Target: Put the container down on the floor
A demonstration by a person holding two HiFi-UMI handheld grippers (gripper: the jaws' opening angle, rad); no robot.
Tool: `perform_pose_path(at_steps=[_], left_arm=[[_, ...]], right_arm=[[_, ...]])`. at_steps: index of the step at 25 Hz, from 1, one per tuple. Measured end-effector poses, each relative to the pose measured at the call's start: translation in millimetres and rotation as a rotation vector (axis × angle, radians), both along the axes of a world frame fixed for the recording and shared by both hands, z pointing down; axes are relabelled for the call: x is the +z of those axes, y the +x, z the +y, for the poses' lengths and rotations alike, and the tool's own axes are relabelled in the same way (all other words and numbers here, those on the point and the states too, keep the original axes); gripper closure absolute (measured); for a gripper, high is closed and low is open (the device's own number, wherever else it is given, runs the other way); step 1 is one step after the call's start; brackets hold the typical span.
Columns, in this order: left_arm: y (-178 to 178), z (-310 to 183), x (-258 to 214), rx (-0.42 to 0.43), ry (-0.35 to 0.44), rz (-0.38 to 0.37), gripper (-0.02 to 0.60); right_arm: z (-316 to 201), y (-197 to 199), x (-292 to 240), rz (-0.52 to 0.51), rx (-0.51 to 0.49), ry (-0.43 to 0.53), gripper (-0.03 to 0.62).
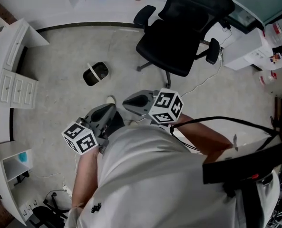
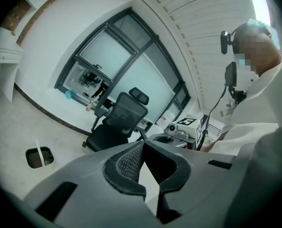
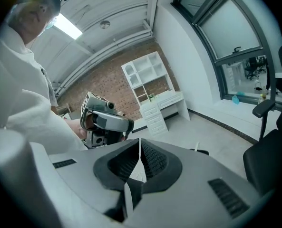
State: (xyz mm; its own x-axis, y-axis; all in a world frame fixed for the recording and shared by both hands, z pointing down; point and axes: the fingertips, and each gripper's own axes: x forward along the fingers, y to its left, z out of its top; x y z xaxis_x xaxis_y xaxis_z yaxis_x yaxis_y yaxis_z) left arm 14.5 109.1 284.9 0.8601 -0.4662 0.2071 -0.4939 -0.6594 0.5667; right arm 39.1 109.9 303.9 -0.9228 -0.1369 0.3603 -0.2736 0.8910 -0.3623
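A small dark container [image 1: 95,73] with a white handle stands on the pale floor, well ahead of both grippers and apart from them. It shows low at the left of the left gripper view [image 2: 39,156], and only as a sliver past the jaws in the right gripper view [image 3: 201,151]. My left gripper [image 1: 113,110] is held close to the person's body, shut with nothing between its pads [image 2: 143,145]. The right gripper [image 1: 130,101] sits beside it, also shut and empty [image 3: 140,142].
A black office chair [image 1: 181,32] stands on the floor beyond the container to the right. White drawers [image 1: 12,80] and a shelf unit line the left wall. A white desk with bottles [image 1: 255,46] is at the far right. Cables trail across the floor near the chair.
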Motion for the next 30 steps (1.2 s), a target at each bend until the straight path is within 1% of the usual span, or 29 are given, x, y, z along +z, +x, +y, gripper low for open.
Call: perform_pose_path(at_steps=[6, 16, 30], left_arm=[[-3, 3, 7, -0.009, -0.029, -0.010, 0.571], [0, -3, 15, -0.020, -0.064, -0.002, 0.571], [1, -4, 24, -0.032, -0.085, 0.003, 0.571]], right_arm=[[1, -3, 2, 0.002, -0.018, -0.010, 0.572], [-3, -11, 8, -0.002, -0.043, -0.021, 0.574], [-1, -11, 15, -0.002, -0.055, -0.033, 0.577]])
